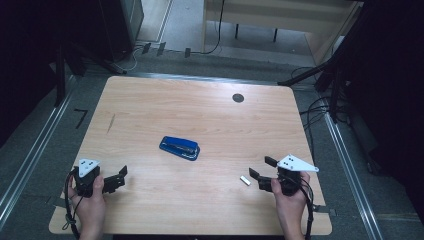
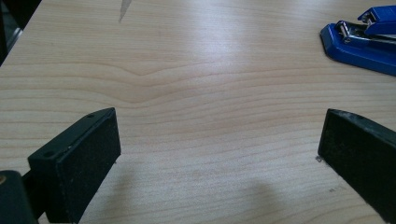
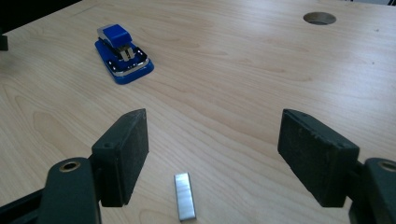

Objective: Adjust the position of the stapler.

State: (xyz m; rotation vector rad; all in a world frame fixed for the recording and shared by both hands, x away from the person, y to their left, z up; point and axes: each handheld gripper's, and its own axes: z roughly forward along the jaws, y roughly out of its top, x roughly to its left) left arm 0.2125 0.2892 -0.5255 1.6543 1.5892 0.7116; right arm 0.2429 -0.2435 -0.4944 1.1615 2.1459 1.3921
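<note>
One stapler (image 3: 123, 61) was cut off in left gripper view; one staple strip (image 3: 185, 195), probably, lay between right gripper (image 3: 212, 156)'s empty open jaws; left gripper (image 2: 219, 154) open, empty too

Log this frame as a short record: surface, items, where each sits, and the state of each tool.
surface: wooden table with a round hole near the far edge
stapler: blue, mid-table, apart from both tools
staple strip: small and silver, flat on the table just ahead of the right tool, untouched
left tool: jaws open, nothing between them
right tool: jaws open, not gripping
</note>
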